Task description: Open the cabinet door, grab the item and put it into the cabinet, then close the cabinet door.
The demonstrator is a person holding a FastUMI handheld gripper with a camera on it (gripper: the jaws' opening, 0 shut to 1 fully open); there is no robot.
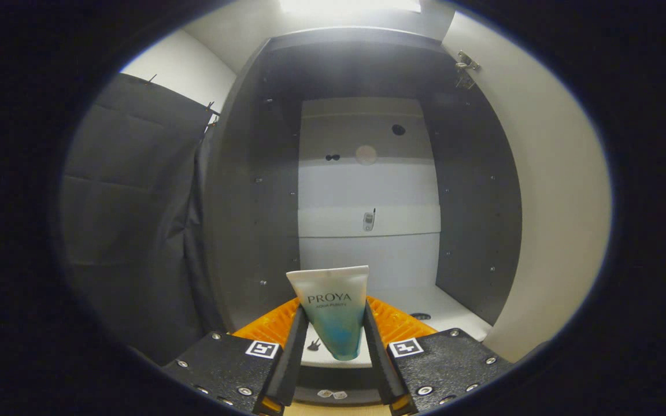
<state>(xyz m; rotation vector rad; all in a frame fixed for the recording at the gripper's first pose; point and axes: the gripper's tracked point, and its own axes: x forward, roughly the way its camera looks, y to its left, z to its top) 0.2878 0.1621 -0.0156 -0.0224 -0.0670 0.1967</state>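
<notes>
A tube (335,312) is clamped upright between both fingers of the gripper (336,341), crimped end up. At twelve o'clock beyond it, the open cabinet (367,190) is seen, its door (547,190) swung to three o'clock.

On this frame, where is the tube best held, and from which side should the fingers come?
The tube is held well already: gripper shut on its tapering lower body, one finger on each narrow side. The flat crimped end stands up, wide face to camera, so a side-on pinch suits, ahead of the open cabinet.
</notes>
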